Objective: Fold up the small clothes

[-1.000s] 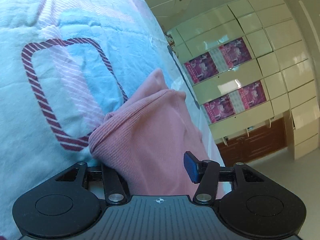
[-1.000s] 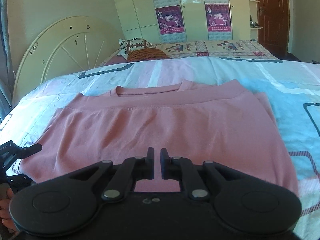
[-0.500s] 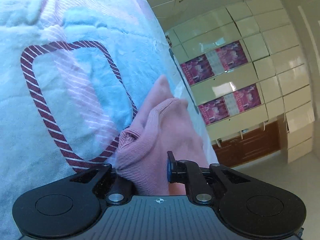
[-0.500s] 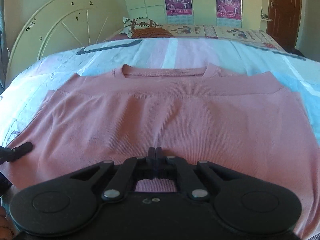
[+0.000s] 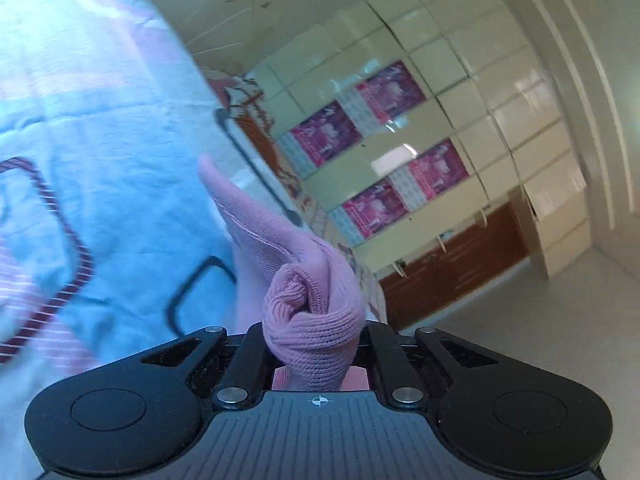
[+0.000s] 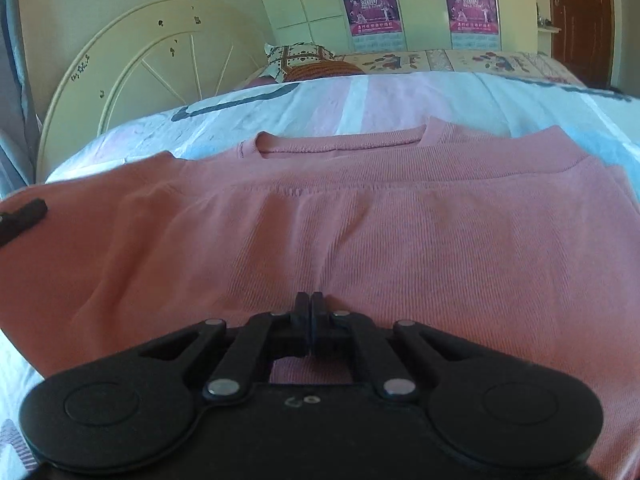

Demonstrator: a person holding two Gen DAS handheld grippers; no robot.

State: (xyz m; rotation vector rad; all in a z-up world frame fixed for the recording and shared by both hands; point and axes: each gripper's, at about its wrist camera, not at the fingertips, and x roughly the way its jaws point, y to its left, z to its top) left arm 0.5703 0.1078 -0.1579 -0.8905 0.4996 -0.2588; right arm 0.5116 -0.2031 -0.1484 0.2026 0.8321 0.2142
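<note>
A pink knit top [image 6: 360, 216] lies flat on the bed, neckline toward the headboard, folded in layers. My left gripper [image 5: 314, 340] has a bunched corner of the pink top [image 5: 316, 320] between its jaws, which are closing on it; the fabric rises off the bedspread and hides the pads. One black finger of the left gripper [image 6: 22, 220] shows at the top's left edge in the right wrist view. My right gripper [image 6: 311, 312] is shut, its tips together and resting on the near middle of the top, with no cloth visible between them.
The bedspread [image 5: 100, 140] is pale blue and pink with dark outlined squares. A cream headboard [image 6: 132, 68] and patterned pillows [image 6: 304, 60] stand beyond the top. Cream wardrobes with magenta posters [image 5: 380, 152] line the far wall, and a brown door [image 6: 580, 20] is at the right.
The left jaws closed on the corner of the top and lifted it off the bed, bunching it. The right jaws closed fully and moved lower and nearer to the top.
</note>
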